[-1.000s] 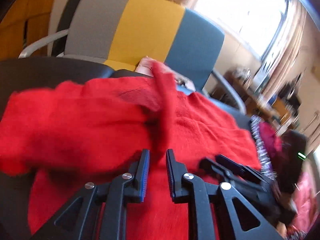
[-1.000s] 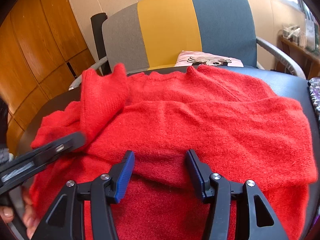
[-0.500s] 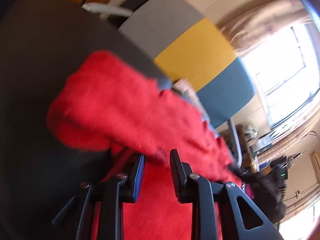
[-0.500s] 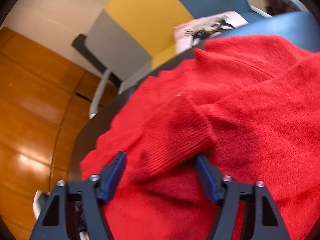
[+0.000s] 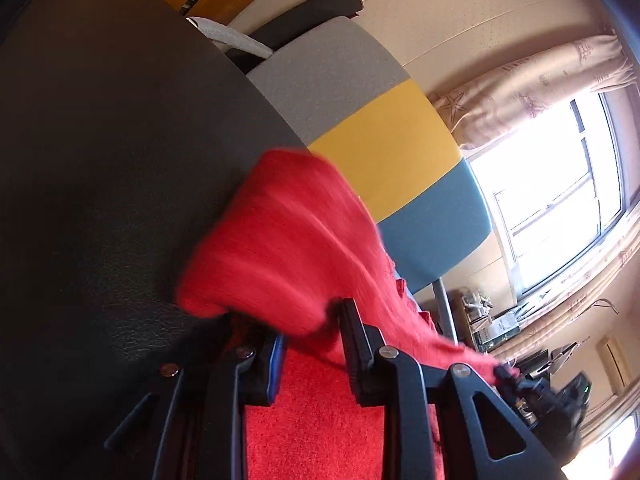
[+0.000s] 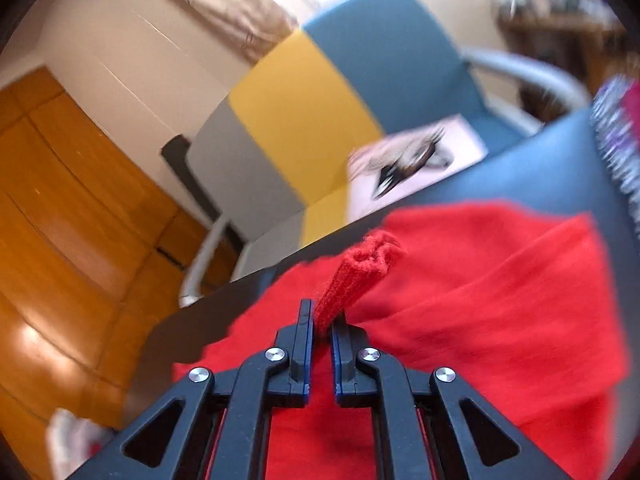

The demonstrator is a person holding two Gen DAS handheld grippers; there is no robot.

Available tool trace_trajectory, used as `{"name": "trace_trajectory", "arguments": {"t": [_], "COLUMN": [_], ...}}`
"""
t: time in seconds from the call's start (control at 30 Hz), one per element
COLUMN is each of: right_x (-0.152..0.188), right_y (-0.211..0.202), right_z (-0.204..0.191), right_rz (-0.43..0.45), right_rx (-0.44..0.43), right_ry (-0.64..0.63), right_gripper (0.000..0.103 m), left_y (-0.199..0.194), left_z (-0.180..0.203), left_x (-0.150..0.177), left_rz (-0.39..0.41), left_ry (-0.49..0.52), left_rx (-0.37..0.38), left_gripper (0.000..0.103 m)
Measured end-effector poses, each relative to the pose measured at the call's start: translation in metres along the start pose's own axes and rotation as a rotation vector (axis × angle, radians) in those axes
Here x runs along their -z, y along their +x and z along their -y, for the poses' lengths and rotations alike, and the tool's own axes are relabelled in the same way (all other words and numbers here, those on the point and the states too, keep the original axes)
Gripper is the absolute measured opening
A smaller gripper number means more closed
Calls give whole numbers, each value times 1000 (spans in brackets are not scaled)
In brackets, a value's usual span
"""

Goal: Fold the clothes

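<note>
A red knit sweater (image 5: 288, 240) lies on a dark round table (image 5: 100, 160). In the left wrist view a thick fold of it bunches over and between the fingers of my left gripper (image 5: 314, 330), which is shut on that fold and holds it just above the tabletop. In the right wrist view the sweater (image 6: 480, 280) spreads across the table, and its ribbed cuff (image 6: 360, 276) sticks up from between the jaws of my right gripper (image 6: 323, 312). Those jaws are closing, and their pads pinch the cuff.
A chair with grey, yellow and blue panels (image 6: 304, 112) stands behind the table, with a printed cushion (image 6: 416, 156) on its seat. Silver tinsel (image 6: 612, 128) lies at the table's right edge. Wooden panelling (image 6: 60, 200) is on the left, and a bright window (image 5: 560, 184) on the right.
My right jaws went from wide apart around the sleeve end to pinched on the cuff, and rose a little. My left gripper rolled and carried its fold of sweater across the table.
</note>
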State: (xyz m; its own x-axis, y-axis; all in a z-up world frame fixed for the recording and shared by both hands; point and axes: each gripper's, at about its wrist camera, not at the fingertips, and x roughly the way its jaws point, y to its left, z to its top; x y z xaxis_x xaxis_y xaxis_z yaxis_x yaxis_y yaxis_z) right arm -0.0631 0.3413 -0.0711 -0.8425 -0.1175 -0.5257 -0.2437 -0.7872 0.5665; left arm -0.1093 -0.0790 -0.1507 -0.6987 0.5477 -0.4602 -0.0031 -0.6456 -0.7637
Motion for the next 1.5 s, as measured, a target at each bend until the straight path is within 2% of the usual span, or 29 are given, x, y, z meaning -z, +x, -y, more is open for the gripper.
{"name": "trace_trajectory", "arguments": {"t": [0.07,0.2,0.27,0.37,0.53,0.67,0.77,0.83,0.9,1.03,1.07,1.13,1.2,1.27,1.4,1.43,1.47,1.5], "right_x": [11,33,39,38,38,38,29,22,19,21,21,10,-2,-7,0,6,12,18], "right_y": [10,29,25,24,25,20,7,-5,-8,-1,-1,-22,-36,-8,61,79,97,115], "right_z": [21,51,63,64,65,65,58,53,53,56,57,47,28,-13,-90,-105,-119,-132], "right_rz": [-65,-125,-89,-90,-86,-82,-54,-25,-34,-128,-145,-38,64,-47,-271,-310,-346,-381], "right_rx": [34,77,24,8,-2,-10,-17,-28,6,118,141,130,103,9,-130,-123,-104,-86], "right_ry": [12,32,74,92,94,97,79,66,36,-27,-37,-13,-9,-134,-374,-440,-509,-577], "right_gripper": [8,7,6,6,6,8,8,8,8,10,21,24,25,42,42,46,54,57], "left_y": [2,0,-1,-18,-44,-23,2,23,34,35,33,30,28,28,28,29,30,29], "left_z": [-2,-3,5,14,27,51,64,69,65,50,46,37,37,45,57,57,56,54], "left_x": [-1,-4,-5,6,14,3,-1,3,10,7,7,5,6,9,13,13,12,12], "left_rz": [2,-14,-43,-83,30,34,-9,-54,-84,-105,-103,-91,-79,-68,-62,-64,-68,-73], "left_ry": [-3,-5,25,85,103,182,216,292,334,269,249,201,204,242,290,289,284,279], "left_rx": [6,1,-31,-93,-118,-136,-129,-168,-205,-134,-110,-68,-69,-91,-80,-77,-75,-76], "left_gripper": [25,24,24,24,24,24,26,26,26,27,27,27,27,29,30,30,30,30]}}
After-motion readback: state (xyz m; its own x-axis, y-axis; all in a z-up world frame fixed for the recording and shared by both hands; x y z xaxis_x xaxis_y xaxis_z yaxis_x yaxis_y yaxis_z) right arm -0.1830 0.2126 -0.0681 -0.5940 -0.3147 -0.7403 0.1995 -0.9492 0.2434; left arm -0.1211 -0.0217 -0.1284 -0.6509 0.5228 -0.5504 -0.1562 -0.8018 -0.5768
